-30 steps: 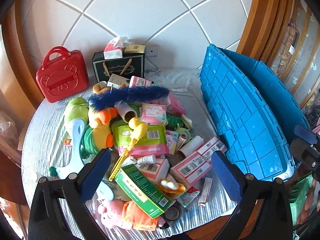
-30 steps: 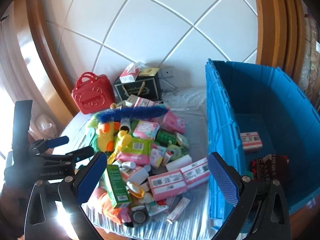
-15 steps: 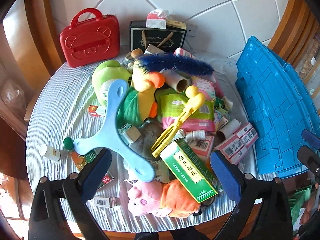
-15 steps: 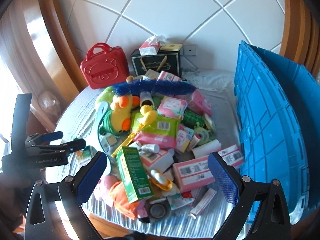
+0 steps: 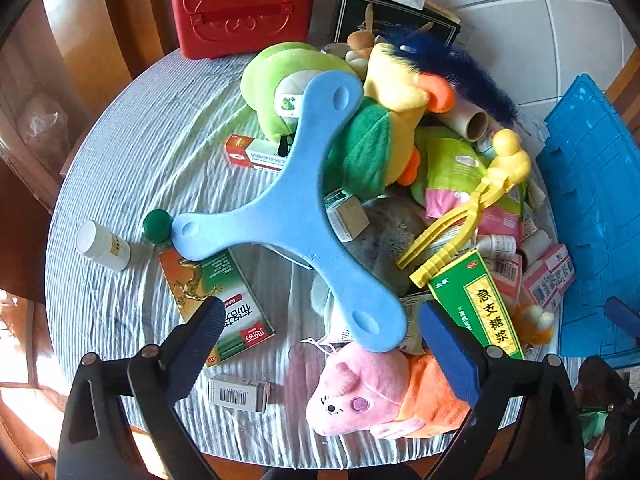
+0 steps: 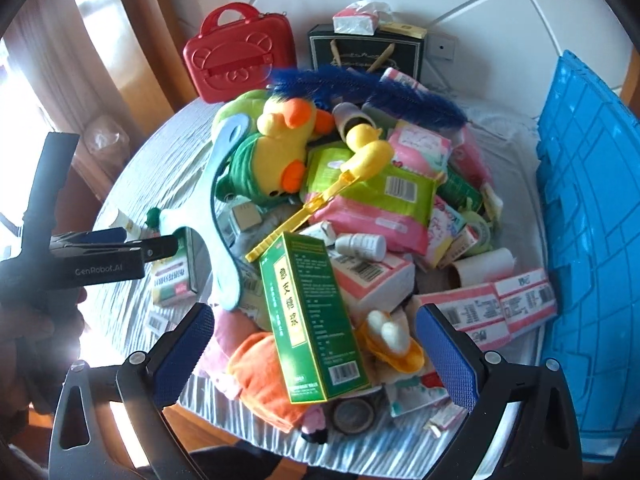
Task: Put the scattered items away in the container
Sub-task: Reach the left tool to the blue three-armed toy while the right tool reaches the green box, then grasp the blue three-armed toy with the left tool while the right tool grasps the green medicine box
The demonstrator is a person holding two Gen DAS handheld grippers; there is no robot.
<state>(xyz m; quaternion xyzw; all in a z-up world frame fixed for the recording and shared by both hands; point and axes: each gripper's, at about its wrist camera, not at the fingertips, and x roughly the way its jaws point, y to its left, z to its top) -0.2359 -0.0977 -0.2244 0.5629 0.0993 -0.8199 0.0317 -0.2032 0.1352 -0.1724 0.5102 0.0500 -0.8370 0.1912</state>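
Your left gripper (image 5: 320, 340) hangs above a pink pig toy (image 5: 360, 392) and a blue three-armed foam toy (image 5: 296, 208), its jaws wide and closing on nothing. Your right gripper (image 6: 316, 346) hangs open, empty, over a green box (image 6: 310, 320). The blue container (image 6: 588, 216) stands right of the pile.

Left gripper (image 5: 320, 344) at six o'clock, jaws wide and closing, nothing between the pads. Just beyond, at centre: blue three-armed foam toy (image 5: 296, 208) lying across a yellow-and-green plush duck (image 5: 384, 136). Pink plush pig (image 5: 360, 396) at six o'clock, near the right finger. Green box (image 5: 212, 292) at seven o'clock, white bottle (image 5: 102, 244) at nine. Blue container (image 5: 596, 200) at three o'clock. Red case (image 5: 240, 4) at twelve.
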